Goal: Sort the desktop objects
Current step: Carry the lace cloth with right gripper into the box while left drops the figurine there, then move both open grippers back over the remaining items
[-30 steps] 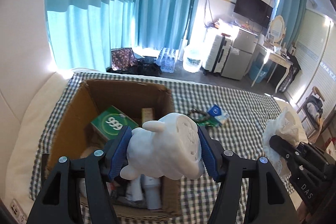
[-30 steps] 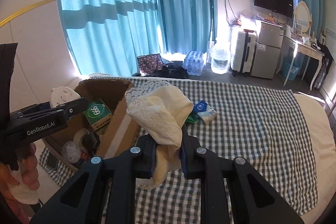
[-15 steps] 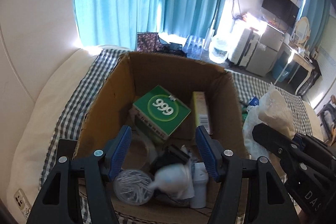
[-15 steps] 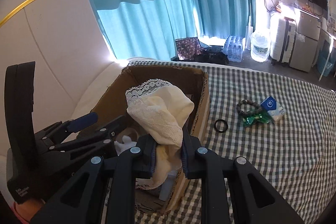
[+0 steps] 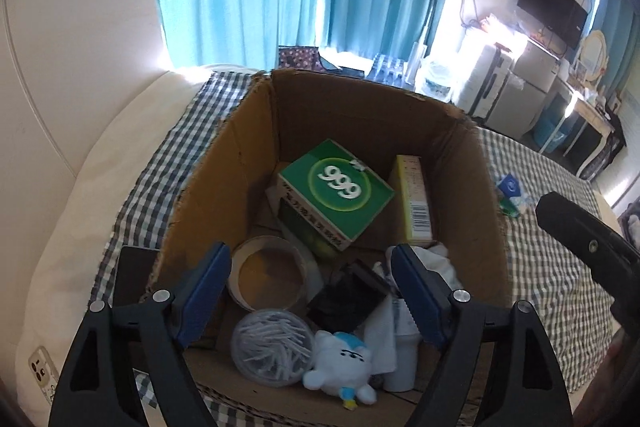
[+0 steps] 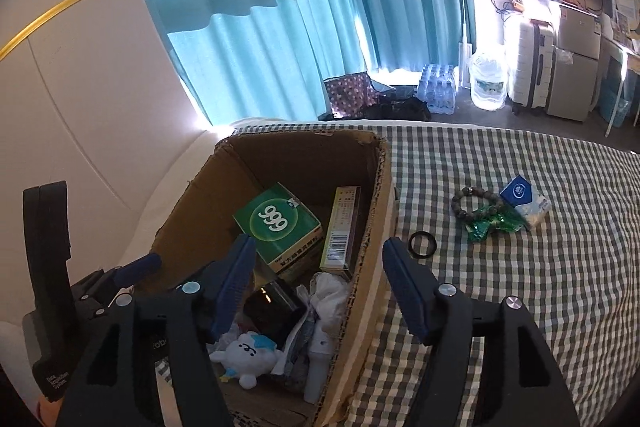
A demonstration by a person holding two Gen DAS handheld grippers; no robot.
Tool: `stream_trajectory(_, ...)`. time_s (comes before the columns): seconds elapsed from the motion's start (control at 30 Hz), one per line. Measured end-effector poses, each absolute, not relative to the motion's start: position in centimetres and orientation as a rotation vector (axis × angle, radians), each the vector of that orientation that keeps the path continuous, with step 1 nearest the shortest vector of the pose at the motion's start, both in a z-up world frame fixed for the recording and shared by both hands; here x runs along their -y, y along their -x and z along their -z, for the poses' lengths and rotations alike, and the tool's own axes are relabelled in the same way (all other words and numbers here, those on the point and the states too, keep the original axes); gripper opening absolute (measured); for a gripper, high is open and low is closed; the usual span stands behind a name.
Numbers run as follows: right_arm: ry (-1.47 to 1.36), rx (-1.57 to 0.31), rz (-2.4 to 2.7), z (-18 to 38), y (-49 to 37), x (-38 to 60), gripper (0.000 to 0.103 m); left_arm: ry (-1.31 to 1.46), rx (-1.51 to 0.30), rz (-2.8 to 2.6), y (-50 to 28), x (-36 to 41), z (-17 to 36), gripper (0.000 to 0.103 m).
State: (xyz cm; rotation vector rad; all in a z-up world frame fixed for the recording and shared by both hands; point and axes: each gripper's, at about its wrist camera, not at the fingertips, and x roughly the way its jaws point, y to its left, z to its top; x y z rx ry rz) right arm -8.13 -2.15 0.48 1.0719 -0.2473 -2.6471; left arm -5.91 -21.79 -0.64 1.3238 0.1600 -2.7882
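Both the left tool [image 5: 310,287] and the right tool [image 6: 318,275] hang spread wide and empty over the cardboard box [image 6: 380,187], so a drop-off looks finished. Left to sort, at about two o'clock on the bed: ring [image 6: 421,240], bead bracelet [image 6: 472,203], tissue pack [image 6: 526,201]. Next, reach the right tool there.

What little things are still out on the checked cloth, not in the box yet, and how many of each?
Brown bead bracelet: 1
Black ring: 1
Green foil wrapper: 1
Blue and white tissue pack: 1
Total: 4 still outside the brown cardboard box.
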Motion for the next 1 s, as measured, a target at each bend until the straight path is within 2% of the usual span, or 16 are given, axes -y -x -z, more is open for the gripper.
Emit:
stream_trajectory(0.1, -1.057, 0.239, 2.690, -1.3, 7.3, -0.2, 0.066, -1.302, -0.161, 2.837, 4.9, 19.9, -0.5, 0.094)
stream_trajectory(0.27, -1.051, 0.226, 2.798, -2.2, 5.1, -6.1, 0.066, -1.285, -0.108, 2.946, 3.0, 13.9, -1.8, 0.098)
stream_trajectory(0.37, -1.062, 0.215, 2.859, -2.3, 3.7, -10.1, 0.067, -1.302, -0.020, 3.000, 2.5, 9.1, -1.4, 0.098)
stream_trajectory(0.47, -1.079, 0.169, 2.909, -1.9, 2.3, -14.0, 0.070, -1.330, -0.028, 3.059, 2.1, 4.8, -0.4, 0.103)
stream_trajectory(0.6, -1.110, 0.205, 2.940, -0.3, 1.2, -18.6, 0.070, -1.311, 0.002, 3.118, 2.5, 0.0, 2.4, 0.103)
stream_trajectory(0.73, -1.149, 0.333, 2.932, 2.6, 0.8, -22.3, 0.070, -1.302, 0.158, 3.120, 4.5, -3.6, 6.7, 0.103)
stream_trajectory(0.8, -1.186, 0.356, 2.924, 4.1, 1.3, -23.4, 0.070, -1.308, 0.177, 3.069, 6.3, -3.7, 9.1, 0.103)
stream_trajectory(0.9, -1.219, 0.364, 2.906, 5.9, 2.0, -24.4, 0.070, -1.347, 0.109, 2.989, 9.4, -2.2, 11.9, 0.103)
stream_trajectory(1.0, -1.231, 0.395, 2.884, 7.1, 2.5, -25.3, 0.070, -1.277, 0.245, 3.045, 10.0, -2.4, 12.8, 0.103)
